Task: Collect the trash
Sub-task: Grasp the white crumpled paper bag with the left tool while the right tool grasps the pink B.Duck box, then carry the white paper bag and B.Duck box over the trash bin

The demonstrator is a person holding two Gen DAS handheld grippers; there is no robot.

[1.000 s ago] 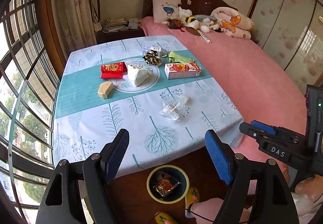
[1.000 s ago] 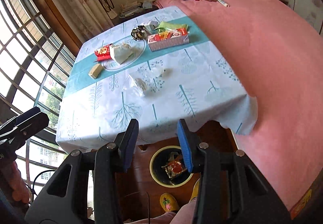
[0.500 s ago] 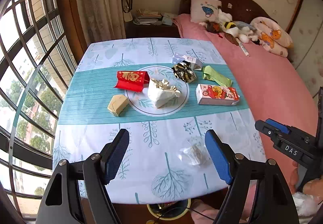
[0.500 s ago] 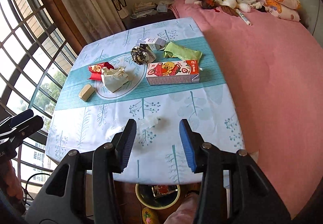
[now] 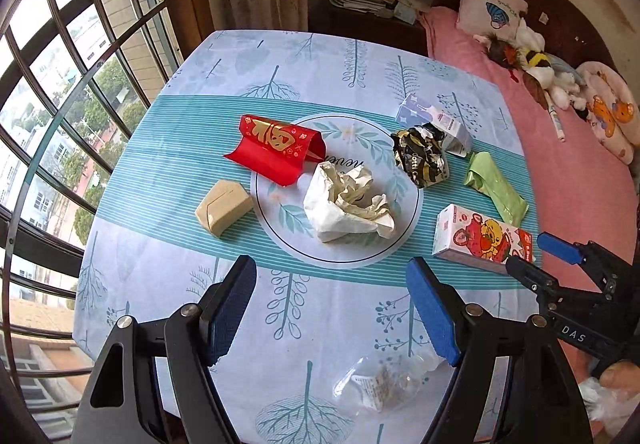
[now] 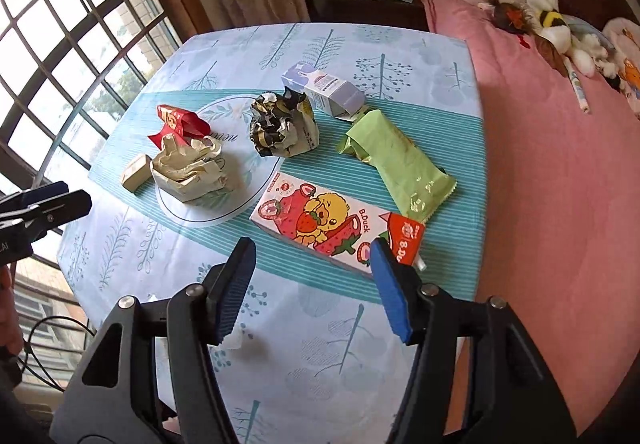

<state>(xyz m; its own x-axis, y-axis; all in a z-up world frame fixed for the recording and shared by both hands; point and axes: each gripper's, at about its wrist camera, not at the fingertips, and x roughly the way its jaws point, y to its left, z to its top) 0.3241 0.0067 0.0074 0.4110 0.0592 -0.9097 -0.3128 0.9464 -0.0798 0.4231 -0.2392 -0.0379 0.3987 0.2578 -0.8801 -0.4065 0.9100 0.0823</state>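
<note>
Trash lies on a table with a blue tree-print cloth [image 5: 168,244]. There is a red packet [image 5: 276,148], a tan block [image 5: 223,207], a crumpled white paper bag [image 5: 344,204], a crumpled black-and-gold wrapper [image 5: 420,155], a green wrapper [image 5: 496,188], a strawberry B.Duck carton [image 5: 480,240] and a clear plastic bag [image 5: 384,380]. My left gripper [image 5: 330,308] is open and empty above the near cloth, just short of the paper bag. My right gripper [image 6: 312,284] is open and empty, just short of the B.Duck carton [image 6: 328,220].
A blue-white milk carton [image 6: 324,88] lies behind the wrappers. A pink bed [image 6: 560,148] with soft toys [image 6: 548,28] borders the table's right edge. A barred window [image 5: 52,84] is on the left. A nightstand with papers [image 5: 360,0] stands behind.
Both grippers have risen and moved forward over the table, closer to the trash. The bin on the floor has dropped out of view. The right gripper has opened wider.
</note>
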